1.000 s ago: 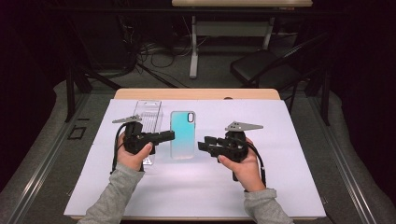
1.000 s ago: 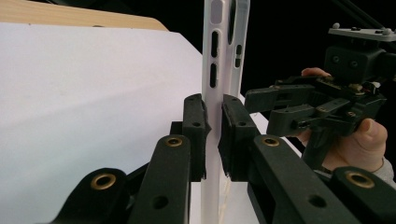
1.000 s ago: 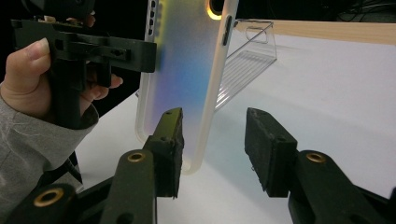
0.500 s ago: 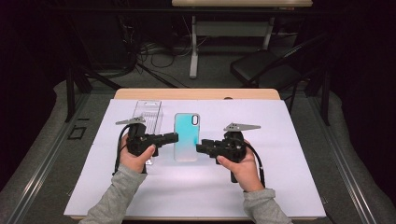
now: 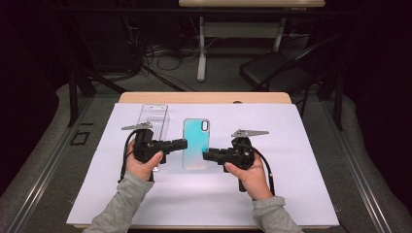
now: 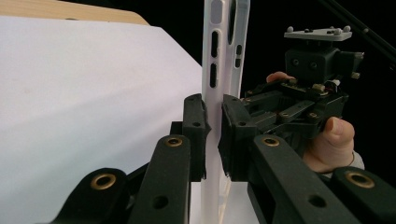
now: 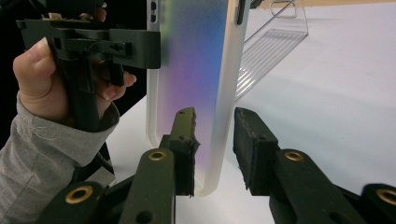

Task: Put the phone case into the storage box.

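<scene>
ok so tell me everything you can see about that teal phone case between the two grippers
The teal-to-pale gradient phone case has a frosted translucent back, whitish rim, an oval camera cutout at its far end and side button slots. It lies lengthwise on the white sheet, beside a clear plastic package. The left gripper is shut on one long edge; the right gripper straddles the other edge, its jaws closing in but not yet pressing.

A clear plastic package [image 5: 154, 118] lies on the white table sheet [image 5: 301, 194], left of centre in the high view. Beyond the wooden table edge [image 5: 204, 97], upper frame, stand a black chair [image 5: 272, 73], floor cables [image 5: 155, 53] and a white desk leg [image 5: 201, 48].
</scene>
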Motion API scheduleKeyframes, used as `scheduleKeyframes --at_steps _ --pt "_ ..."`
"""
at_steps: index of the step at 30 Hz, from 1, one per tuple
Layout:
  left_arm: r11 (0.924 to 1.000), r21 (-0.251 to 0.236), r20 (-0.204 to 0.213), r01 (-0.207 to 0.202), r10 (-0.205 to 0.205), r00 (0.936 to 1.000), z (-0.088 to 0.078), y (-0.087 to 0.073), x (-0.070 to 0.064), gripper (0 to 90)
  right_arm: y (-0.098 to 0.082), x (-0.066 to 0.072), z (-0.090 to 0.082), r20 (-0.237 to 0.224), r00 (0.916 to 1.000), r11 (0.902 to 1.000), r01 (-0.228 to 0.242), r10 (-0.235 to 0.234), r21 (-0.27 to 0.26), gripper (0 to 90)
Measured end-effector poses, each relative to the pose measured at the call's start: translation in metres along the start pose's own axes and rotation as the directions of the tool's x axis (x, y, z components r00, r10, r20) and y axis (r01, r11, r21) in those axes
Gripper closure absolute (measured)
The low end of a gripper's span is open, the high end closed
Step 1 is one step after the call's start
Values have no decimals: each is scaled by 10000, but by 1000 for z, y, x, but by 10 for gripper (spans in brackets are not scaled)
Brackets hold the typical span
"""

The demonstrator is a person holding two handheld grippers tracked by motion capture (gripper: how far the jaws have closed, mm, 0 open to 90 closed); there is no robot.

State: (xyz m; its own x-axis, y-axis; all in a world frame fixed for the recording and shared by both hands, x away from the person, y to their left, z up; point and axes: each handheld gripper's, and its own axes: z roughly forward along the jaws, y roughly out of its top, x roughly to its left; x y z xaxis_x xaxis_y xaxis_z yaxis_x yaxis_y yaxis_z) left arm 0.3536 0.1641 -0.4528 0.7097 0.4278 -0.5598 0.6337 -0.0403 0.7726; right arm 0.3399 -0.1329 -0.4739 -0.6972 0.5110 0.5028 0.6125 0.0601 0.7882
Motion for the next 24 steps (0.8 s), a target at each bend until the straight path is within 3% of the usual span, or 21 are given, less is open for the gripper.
scheduleKeyframes --at_steps 24 --pt "10000 -37 -14 -26 26 10000 0 0 0 820 -4 -5 3 -293 9989 9990 -359 367 251 807"
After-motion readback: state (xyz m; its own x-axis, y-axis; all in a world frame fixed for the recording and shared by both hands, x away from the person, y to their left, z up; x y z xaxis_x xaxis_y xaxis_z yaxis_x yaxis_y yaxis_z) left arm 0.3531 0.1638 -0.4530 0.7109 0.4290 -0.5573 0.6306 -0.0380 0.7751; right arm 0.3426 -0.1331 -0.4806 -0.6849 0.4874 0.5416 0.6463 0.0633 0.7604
